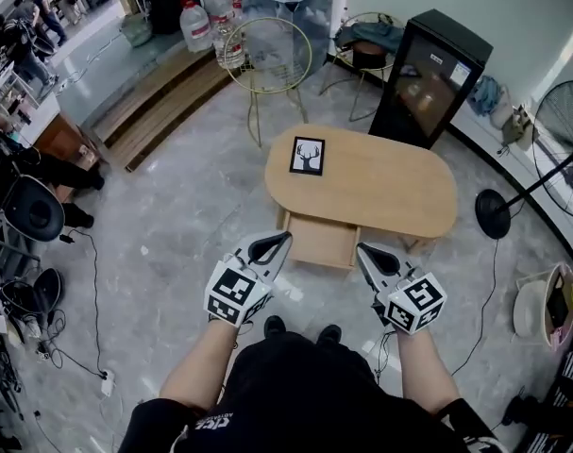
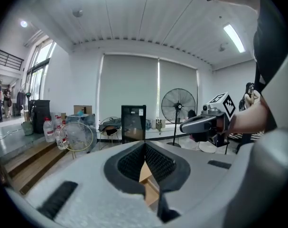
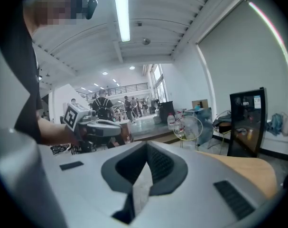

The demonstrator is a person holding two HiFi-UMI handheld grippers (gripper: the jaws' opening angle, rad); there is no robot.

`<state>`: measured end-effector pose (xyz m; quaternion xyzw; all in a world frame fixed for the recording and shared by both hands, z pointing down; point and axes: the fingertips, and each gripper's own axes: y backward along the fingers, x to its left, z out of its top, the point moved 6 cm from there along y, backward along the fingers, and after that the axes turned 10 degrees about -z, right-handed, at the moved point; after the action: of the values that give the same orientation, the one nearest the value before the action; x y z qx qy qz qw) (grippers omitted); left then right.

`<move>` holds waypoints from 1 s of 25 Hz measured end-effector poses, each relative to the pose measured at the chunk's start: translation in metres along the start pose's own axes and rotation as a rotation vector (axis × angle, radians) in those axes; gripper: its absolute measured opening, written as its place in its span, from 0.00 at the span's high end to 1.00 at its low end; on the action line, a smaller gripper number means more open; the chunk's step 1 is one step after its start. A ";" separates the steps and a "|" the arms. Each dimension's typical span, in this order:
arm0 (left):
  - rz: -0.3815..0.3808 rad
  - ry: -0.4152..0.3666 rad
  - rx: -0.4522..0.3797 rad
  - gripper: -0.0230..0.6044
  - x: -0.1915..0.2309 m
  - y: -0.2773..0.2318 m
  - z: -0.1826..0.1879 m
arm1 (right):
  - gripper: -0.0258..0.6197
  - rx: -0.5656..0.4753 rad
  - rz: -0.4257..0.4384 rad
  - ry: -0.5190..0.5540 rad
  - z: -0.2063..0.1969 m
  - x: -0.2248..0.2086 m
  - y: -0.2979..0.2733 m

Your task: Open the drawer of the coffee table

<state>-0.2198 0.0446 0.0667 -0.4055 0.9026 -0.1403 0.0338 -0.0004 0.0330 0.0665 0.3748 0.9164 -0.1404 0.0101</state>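
Note:
The oval wooden coffee table stands ahead of me on the marble floor. Its drawer juts out open from the near side, and nothing shows inside it. My left gripper hovers shut over the drawer's left front corner, with nothing in its jaws. My right gripper is shut and empty just off the drawer's right front corner. In the left gripper view the closed jaws frame a sliver of wood, and the right gripper shows beside them. The right gripper view has the tabletop at its right.
A framed deer picture lies on the tabletop. Behind the table are a black cabinet and a gold wire chair. A fan base stands at the right. Wooden steps and water bottles are far left.

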 end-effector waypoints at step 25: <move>0.113 -0.010 -0.127 0.95 0.043 -0.017 0.052 | 0.96 -0.176 -0.091 0.135 0.085 -0.016 0.028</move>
<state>-0.2270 -0.0094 0.0234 -0.3558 0.9310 -0.0788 0.0202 0.0229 0.0183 -0.0199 0.3389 0.9399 -0.0341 -0.0252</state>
